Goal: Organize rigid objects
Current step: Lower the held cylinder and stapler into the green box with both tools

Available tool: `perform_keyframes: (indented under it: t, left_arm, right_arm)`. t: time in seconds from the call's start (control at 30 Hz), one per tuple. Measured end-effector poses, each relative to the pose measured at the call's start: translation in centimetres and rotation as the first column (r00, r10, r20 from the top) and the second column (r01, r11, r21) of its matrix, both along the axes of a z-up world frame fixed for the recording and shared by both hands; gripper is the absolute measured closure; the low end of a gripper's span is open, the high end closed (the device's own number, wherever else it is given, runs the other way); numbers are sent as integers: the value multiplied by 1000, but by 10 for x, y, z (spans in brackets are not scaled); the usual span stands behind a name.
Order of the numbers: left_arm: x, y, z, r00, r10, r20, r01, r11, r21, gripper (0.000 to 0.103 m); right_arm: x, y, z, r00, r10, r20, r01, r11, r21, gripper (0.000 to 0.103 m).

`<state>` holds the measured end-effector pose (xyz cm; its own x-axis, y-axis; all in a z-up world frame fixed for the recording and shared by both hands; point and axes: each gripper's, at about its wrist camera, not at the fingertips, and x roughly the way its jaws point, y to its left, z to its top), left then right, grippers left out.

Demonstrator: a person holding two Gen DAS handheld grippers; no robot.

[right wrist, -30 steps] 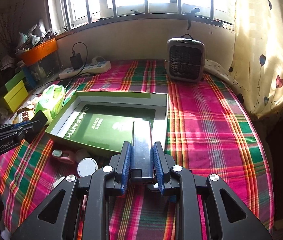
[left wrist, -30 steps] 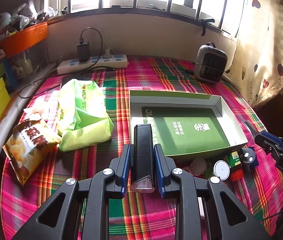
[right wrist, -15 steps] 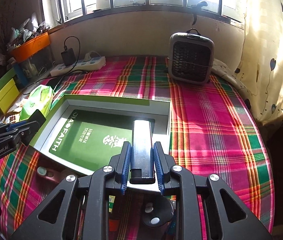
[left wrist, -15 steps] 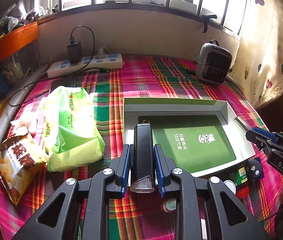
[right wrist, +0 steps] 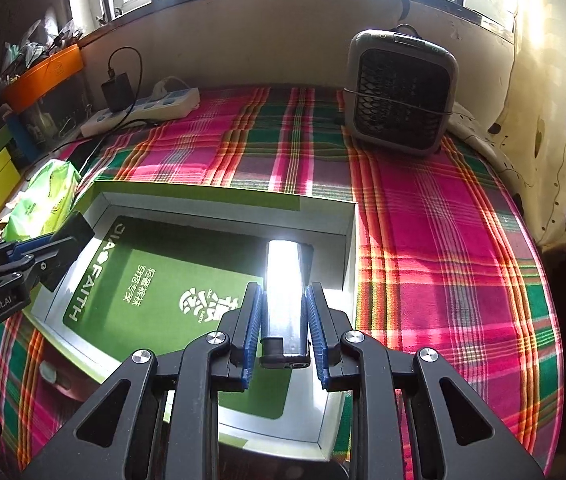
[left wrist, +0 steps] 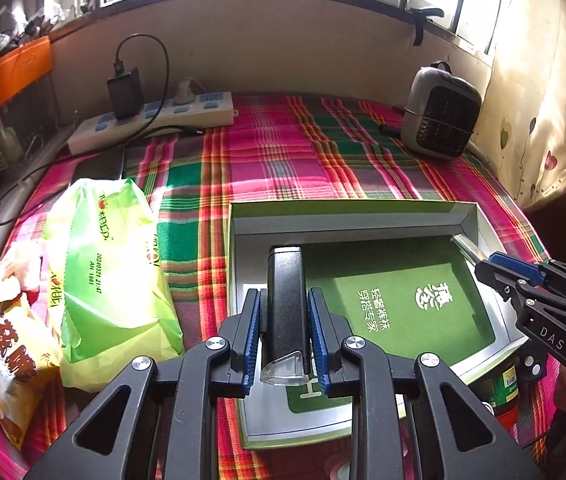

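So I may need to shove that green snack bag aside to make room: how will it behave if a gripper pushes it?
The green snack bag looks puffy and creased, so it would probably dent and crumple rather than slide stiffly. Its glossy film suggests the fingers may slip on it. It seems light for its bulk and lies against the chip packet, which may shift along with it.

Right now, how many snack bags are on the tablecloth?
2. A green bag lies left of the open box; an orange chip bag sits beside it, farther left. Others may be hidden.
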<state>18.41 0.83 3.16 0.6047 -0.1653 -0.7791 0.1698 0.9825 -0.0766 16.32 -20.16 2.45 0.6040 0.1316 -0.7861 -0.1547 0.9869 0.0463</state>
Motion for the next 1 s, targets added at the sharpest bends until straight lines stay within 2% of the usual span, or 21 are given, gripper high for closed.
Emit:
perform_keyframes:
  t: [0.4,1.0]
  left_arm:
    - [13,-8,-11,1000,-12,-9,12,999,34,81]
    - [17,-8,-13,1000,-5,-7,5,999,31,81]
  right_arm:
    - [12,1,-7,1000,0,-18,0,1000,-10,79]
    - [14,7,-13,1000,15,-15,-15,1000,-19,79]
